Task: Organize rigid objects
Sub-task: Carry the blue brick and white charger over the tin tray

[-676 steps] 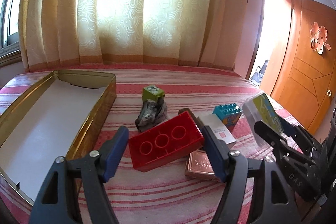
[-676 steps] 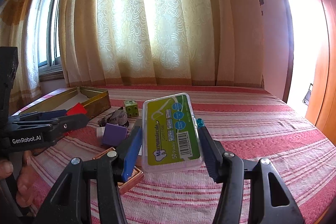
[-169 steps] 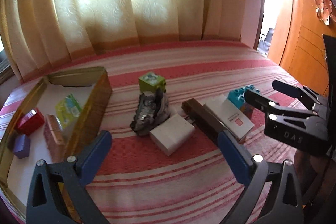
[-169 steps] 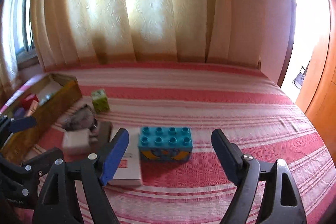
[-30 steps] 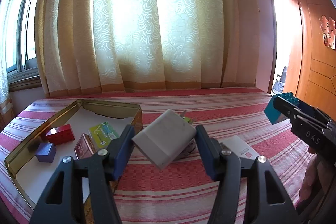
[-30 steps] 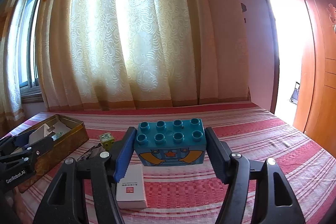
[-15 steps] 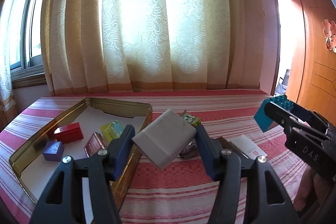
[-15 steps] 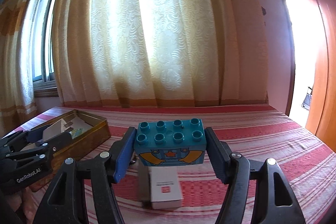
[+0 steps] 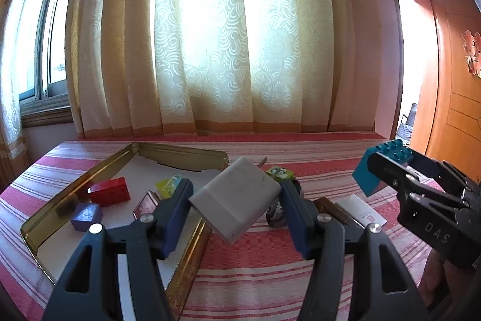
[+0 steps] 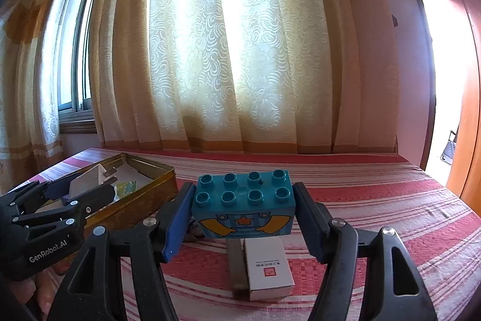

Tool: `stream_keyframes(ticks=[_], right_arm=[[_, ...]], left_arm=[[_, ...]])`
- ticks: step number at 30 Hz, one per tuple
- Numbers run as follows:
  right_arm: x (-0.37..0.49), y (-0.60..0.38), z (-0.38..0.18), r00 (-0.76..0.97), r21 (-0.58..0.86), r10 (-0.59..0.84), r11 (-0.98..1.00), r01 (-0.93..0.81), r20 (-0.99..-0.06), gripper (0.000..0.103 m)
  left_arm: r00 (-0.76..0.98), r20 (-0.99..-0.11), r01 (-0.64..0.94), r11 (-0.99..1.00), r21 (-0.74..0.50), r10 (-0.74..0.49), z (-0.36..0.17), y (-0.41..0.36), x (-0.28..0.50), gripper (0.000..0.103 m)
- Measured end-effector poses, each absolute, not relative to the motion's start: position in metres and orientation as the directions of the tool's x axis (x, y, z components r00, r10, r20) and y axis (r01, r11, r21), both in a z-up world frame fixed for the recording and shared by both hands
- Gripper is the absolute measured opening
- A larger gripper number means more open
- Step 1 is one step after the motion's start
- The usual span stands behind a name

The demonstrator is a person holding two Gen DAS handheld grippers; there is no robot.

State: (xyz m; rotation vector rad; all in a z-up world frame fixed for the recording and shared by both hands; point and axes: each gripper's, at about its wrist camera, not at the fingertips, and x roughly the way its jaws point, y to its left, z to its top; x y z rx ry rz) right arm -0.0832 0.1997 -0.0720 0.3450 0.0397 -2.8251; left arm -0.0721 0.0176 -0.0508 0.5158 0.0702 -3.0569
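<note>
Above the red-and-white striped bedspread (image 9: 270, 276), the left gripper (image 9: 236, 202) is clamping a pale grey-white rectangular block (image 9: 236, 202) between its two blue pads (image 9: 177, 212), the block sitting tilted with one corner pointing down. It is hovering just over the near right corner of a shallow gold-coloured metal tin (image 9: 186, 266), which is lying open on the bedspread to the left. Inside the tin, on its white lining, a red studded toy brick (image 9: 109, 191), a small purple cube (image 9: 85, 215), a pinkish copper-coloured flat case (image 9: 144, 205) and a yellow-green packet (image 9: 168, 184) are resting apart from one another.

To the right, the right gripper (image 10: 242, 211) is squeezing a teal eight-stud toy brick (image 10: 242, 202) with an orange star printed on its front, holding it level and clear of the bedspread. In the left wrist view that same brick (image 9: 372, 170) is showing at the tip of the black gripper frame.

Below the teal brick, a white rectangular box with a small red mark (image 10: 267, 266) is lying flat on the bedspread, touching a dark brown slim bar (image 10: 236, 266) along its left side. Behind the grey-white block, a small green printed cube (image 9: 281, 173) is peeking out, with a dark crumpled item (image 9: 275, 211) just beside it, too hidden to identify. Cream patterned curtains (image 9: 225, 50) are hanging across the back.
</note>
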Motion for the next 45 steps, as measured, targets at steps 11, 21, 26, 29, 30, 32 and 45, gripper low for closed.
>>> stream_keyframes(ticks=[11, 21, 26, 29, 30, 32, 45], right_arm=[[-0.08, 0.188, -0.072, -0.919, 0.002, -0.312, -0.947, 0.321, -0.241, 0.067], [-0.077, 0.18, -0.071, -0.909, -0.005, -0.337, -0.937, 0.349, -0.244, 0.067], [-0.075, 0.174, -0.071, -0.903, -0.011, -0.352, -0.931, 0.366, -0.245, 0.067], [-0.074, 0.169, -0.071, -0.9, -0.014, -0.361, -0.927, 0.375, -0.246, 0.067], [-0.073, 0.168, -0.071, -0.898, -0.015, -0.364, -0.925, 0.379, -0.246, 0.067], [-0.072, 0.165, -0.071, -0.897, -0.016, -0.368, -0.923, 0.384, -0.245, 0.067], [-0.067, 0.154, -0.072, -0.885, -0.021, -0.395, -0.911, 0.412, -0.246, 0.067]], left_arm=[[-0.947, -0.318, 0.053, -0.997, -0.053, -0.034, -0.051, 0.009, -0.07, 0.059], [-0.951, -0.308, 0.062, -0.996, -0.064, -0.04, -0.05, 0.002, -0.066, 0.059], [-0.95, -0.308, 0.071, -0.995, -0.071, -0.046, -0.049, -0.005, -0.065, 0.059], [-0.951, -0.305, 0.08, -0.994, -0.075, -0.053, -0.049, -0.009, -0.063, 0.059], [-0.951, -0.305, 0.083, -0.994, -0.077, -0.055, -0.049, -0.01, -0.063, 0.059], [-0.951, -0.304, 0.086, -0.993, -0.082, -0.057, -0.049, -0.013, -0.062, 0.059], [-0.953, -0.293, 0.105, -0.991, -0.079, -0.078, -0.048, -0.022, -0.058, 0.059]])
